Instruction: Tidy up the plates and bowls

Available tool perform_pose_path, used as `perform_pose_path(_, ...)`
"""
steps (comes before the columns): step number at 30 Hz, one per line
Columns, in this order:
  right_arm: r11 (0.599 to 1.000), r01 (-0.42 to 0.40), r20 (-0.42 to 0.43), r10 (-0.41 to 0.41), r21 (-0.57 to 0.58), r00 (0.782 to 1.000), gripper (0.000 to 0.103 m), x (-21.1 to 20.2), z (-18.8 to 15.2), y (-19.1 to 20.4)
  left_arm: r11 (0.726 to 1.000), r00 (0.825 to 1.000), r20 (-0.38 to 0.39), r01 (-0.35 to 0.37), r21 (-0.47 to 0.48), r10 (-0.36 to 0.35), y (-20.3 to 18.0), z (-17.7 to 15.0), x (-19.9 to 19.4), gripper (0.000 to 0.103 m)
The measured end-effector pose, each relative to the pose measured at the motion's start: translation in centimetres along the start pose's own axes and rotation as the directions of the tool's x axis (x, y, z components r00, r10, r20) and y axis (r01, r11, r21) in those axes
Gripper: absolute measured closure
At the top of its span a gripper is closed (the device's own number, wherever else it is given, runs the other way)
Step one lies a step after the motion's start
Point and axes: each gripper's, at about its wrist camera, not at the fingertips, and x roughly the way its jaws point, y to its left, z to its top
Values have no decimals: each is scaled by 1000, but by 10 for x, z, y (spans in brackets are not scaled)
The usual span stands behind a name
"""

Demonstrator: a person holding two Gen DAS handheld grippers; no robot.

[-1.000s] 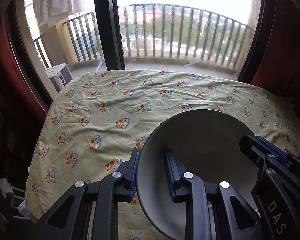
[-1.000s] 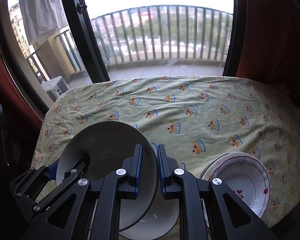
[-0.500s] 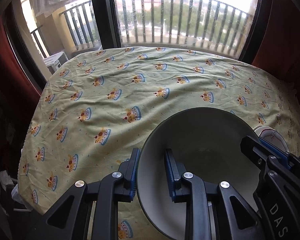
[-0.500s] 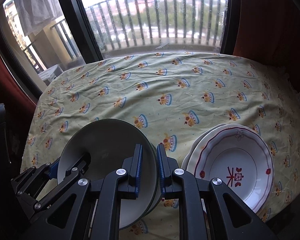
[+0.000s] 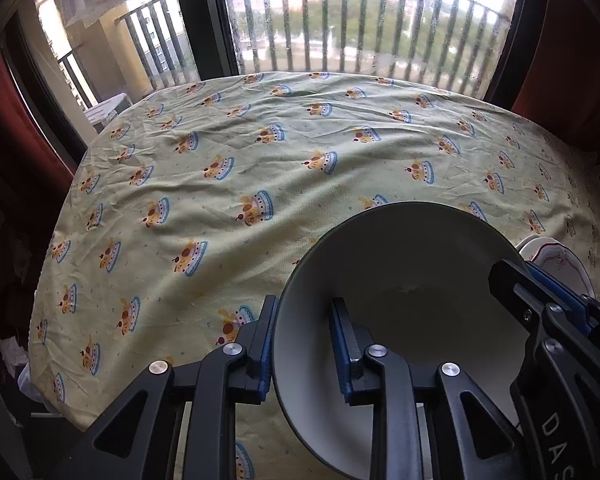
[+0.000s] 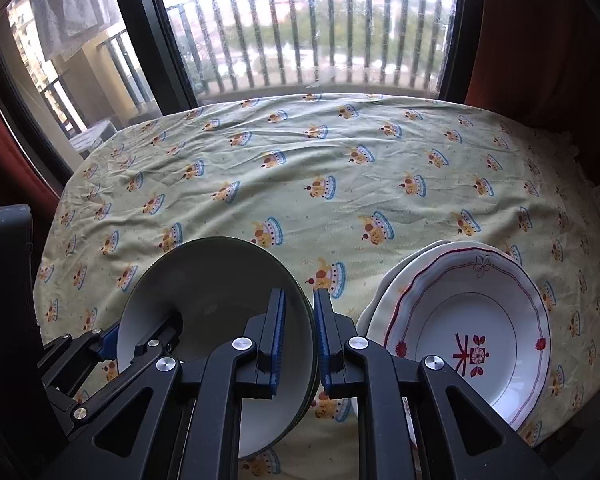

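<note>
A deep bowl (image 5: 412, 280), dark green outside and white inside, is held between both grippers low over the table's near part. My left gripper (image 5: 303, 308) is shut on its left rim, one pad outside the wall and one inside. My right gripper (image 6: 299, 300) is shut on the bowl's (image 6: 212, 292) right rim. Each gripper shows in the other's view: the right gripper (image 5: 540, 292) and the left gripper (image 6: 140, 340). To the right of the bowl lies a white plate (image 6: 472, 320) with a red scalloped rim, on top of a cream plate (image 6: 388, 292).
A pale green tablecloth (image 5: 260, 160) with a cartoon print covers the table (image 6: 340, 168). Behind it are a window frame (image 5: 204, 20), a balcony railing and red curtains (image 6: 540, 40) on both sides. The plate's edge (image 5: 556, 260) peeks out behind the right gripper.
Both grippers have come down towards the table with the bowl between them. The plates on the right have come more fully into view. Both grips are unchanged.
</note>
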Motion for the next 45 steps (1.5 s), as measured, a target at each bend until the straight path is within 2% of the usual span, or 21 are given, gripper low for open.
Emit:
perform_pose_path(6,1000,-24,15,24,7,1000,85,3,0,-4,999,1000,5,-17,28,17,-2,0,0,78)
perform_pose_path(10,999,-38,15,38,6,999,79,8,-4,-4,998,1000,5,-27,52,27,-4,-3,1,77)
perform_pose_path(12,997,-67,-18,68,28,998,65,14,-6,-6,998,1000,6,-26,59,26,-4,-5,1,75)
perform_pose_path(13,997,-73,-22,74,31,997,61,16,-7,-6,998,1000,4,-17,60,17,-4,-5,1,72)
perform_pose_path(15,997,-70,-27,70,22,997,45,15,-8,-5,998,999,-21,40,48,-39,-2,-7,3,64)
perform_pose_path(17,998,-61,-30,61,10,998,36,15,-8,-4,997,996,-51,71,40,-69,1,-8,5,63)
perform_pose_path(19,998,-68,-47,69,6,997,35,17,-8,-3,996,996,-60,74,39,-72,2,-9,6,61)
perform_pose_path(21,996,-81,-75,82,24,994,35,21,-8,-4,997,996,-62,71,40,-69,6,-8,6,51)
perform_pose_path(24,996,-75,-95,80,57,992,35,28,-8,-5,996,994,-71,86,34,-84,12,-6,9,45)
perform_pose_path(29,997,-20,-104,27,68,994,35,30,-6,-7,987,983,-107,156,27,-152,15,-2,21,44)
perform_pose_path(37,988,91,-160,-70,127,985,35,30,-4,-8,950,943,-156,306,58,-294,9,6,34,44)
perform_pose_path(42,985,129,-171,-108,114,979,35,28,-4,2,929,922,-161,365,57,-352,13,5,39,44)
perform_pose_path(45,983,141,-178,-118,121,977,35,28,-5,5,913,902,-182,405,44,-392,16,5,42,43)
